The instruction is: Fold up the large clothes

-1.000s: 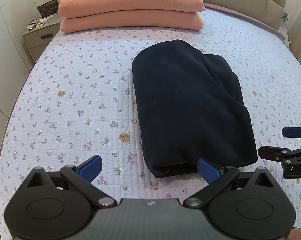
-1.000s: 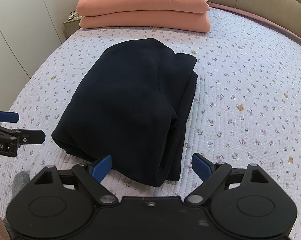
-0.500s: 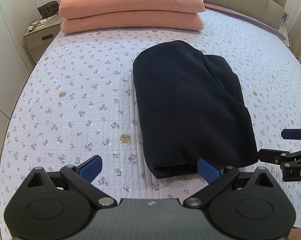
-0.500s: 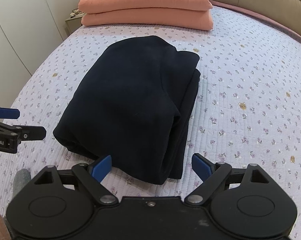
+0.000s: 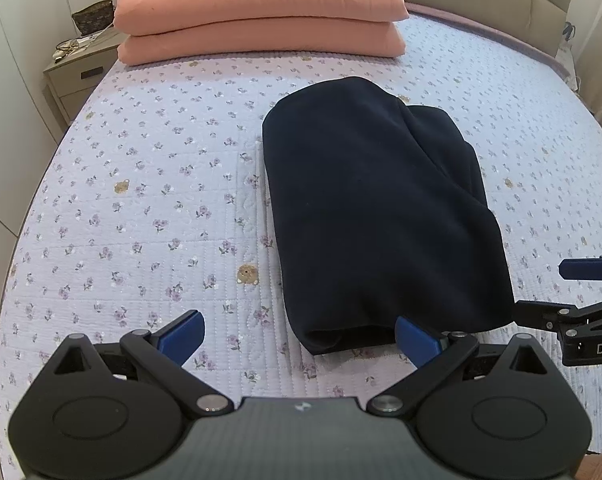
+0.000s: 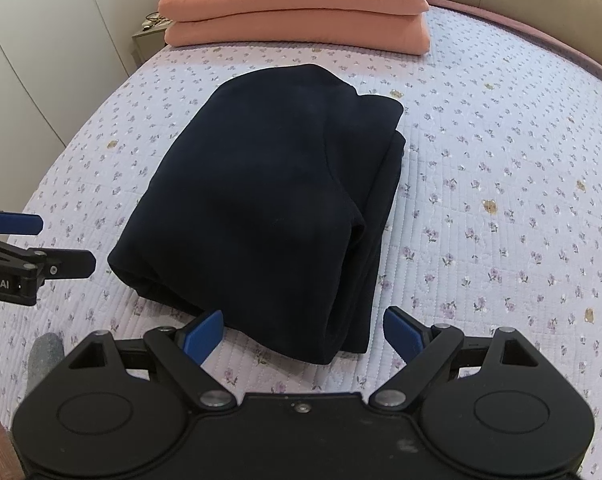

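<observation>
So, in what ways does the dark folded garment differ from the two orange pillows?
The dark garment is navy, almost black; the pillows are orange. The garment is one folded bundle in the middle of the bed; the pillows are two, stacked at its head end. Both rest on the floral quilt, untouched.

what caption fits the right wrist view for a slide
Folded dark garment on floral bedspread, open right gripper in front, nothing held.

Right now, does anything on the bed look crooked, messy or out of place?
Only a small thing: the dark garment is folded into a bundle on the floral quilt, but its layers don't line up. Along its right side a lower layer sticks out past the top one. Both grippers are open and empty.
</observation>
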{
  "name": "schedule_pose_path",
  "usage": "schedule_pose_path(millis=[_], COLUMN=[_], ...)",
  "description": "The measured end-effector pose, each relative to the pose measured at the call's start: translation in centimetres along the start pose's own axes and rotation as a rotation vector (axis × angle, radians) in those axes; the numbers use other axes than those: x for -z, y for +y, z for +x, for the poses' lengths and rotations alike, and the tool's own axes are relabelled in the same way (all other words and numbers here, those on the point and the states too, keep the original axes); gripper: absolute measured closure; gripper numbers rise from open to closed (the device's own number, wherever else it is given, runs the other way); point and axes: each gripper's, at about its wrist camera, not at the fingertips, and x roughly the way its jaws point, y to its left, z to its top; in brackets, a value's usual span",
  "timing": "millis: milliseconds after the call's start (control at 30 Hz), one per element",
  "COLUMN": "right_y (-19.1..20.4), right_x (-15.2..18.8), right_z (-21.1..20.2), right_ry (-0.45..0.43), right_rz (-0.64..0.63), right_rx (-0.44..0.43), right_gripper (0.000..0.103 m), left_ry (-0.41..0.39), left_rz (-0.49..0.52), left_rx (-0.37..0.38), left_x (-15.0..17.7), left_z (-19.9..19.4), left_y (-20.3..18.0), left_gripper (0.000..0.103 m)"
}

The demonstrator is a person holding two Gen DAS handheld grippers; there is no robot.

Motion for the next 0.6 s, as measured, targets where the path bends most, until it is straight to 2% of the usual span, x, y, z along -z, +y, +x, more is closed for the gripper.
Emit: schedule_pose_path(millis=[600], right_y=[0.05], right_x=[0.04], right_z=[0.01], right_ry=[-0.001], right_rz=[-0.001], right_rx=[0.003], right_gripper=[0.000], left_ry=[0.016], left_rz=[0.017], left_rx=[-0.007], left_x=[0.02], left_z=[0.54], left_y=[-0.25], left_gripper=[0.000])
